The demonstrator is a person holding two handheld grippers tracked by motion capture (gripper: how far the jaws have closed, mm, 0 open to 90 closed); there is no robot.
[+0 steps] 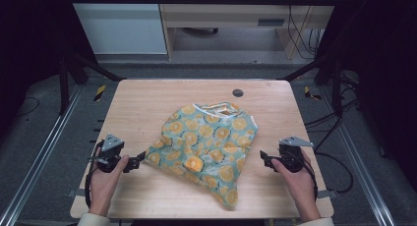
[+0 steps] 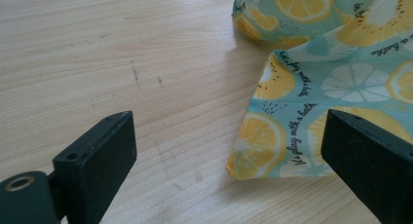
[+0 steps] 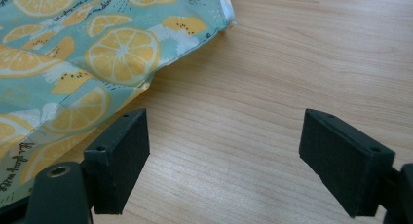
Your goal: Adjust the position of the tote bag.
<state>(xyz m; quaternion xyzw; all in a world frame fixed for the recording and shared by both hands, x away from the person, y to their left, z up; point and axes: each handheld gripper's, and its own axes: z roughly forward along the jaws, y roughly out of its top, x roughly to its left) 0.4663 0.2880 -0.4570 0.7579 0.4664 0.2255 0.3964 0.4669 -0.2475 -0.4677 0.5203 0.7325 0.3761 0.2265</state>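
Note:
A teal cloth printed with orange and lemon slices (image 1: 206,145) lies crumpled in the middle of the wooden table (image 1: 137,103). My left gripper (image 1: 139,159) rests at the cloth's left corner, jaws open; in the left gripper view that cloth corner (image 2: 272,146) lies flat between the jaws, near the right one, with no pad pressing on it. My right gripper (image 1: 264,158) stands open just right of the cloth; in the right gripper view the cloth edge (image 3: 97,68) lies by the left jaw and bare wood sits between the jaws.
A small dark round grommet (image 1: 238,93) sits near the table's far edge. Metal frame rails (image 1: 44,147) run along both sides of the table. Bare wood surrounds the cloth on every side.

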